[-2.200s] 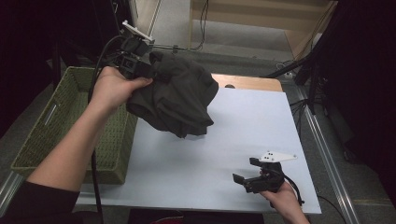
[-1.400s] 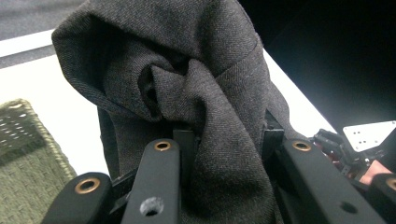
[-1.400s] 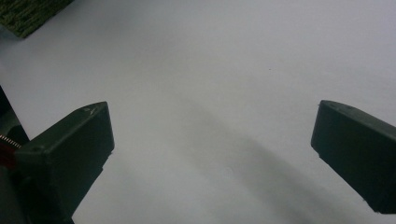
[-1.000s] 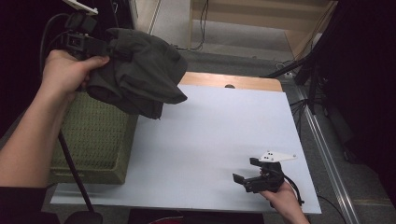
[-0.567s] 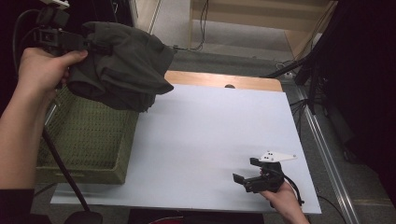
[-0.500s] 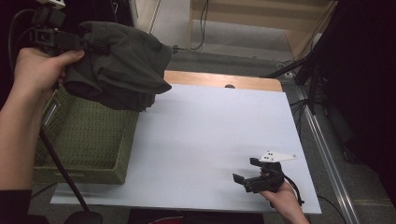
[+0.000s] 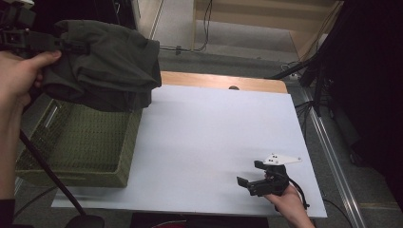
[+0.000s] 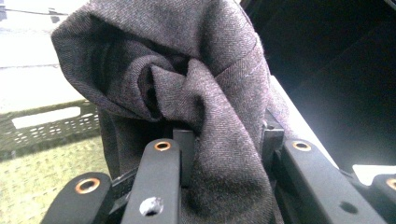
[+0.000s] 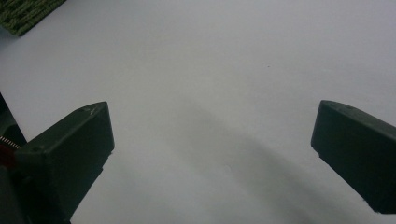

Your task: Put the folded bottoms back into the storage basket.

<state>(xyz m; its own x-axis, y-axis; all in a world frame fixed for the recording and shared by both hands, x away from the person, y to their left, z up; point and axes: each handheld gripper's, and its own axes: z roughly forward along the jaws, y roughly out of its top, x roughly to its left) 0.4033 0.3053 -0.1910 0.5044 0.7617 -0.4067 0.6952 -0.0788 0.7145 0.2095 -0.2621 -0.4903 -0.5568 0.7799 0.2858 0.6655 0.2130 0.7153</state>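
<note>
Cloth (image 7: 107, 64): a dark grey-green bundle, held up in the air at the far left, above the far end of the basket and overlapping the table's far-left corner.
Left gripper (image 7: 66, 47): at the far left, high off the table, pointing right into the cloth; the hand (image 7: 16, 78) wraps its body.
Left jaws: pinching a thick fold of the cloth (image 8: 205, 102) between them (the fabric bunches up and spills over both black jaws in the left gripper view).
Basket (image 7: 102, 156): green woven, rectangular, standing at the table's left edge, directly below the hanging cloth; its inside is partly hidden by the cloth.
Table (image 7: 214, 137): white top, with a strip of wood showing along the far edge.
Right gripper (image 7: 247, 183): near right of the table, low over the white top, pointing left, well apart from cloth and basket.
Right jaws: spread wide with bare table (image 9: 210, 93) between them.
Cable (image 7: 45, 171): black, trailing from the left gripper down past the basket's near-left side.
</note>
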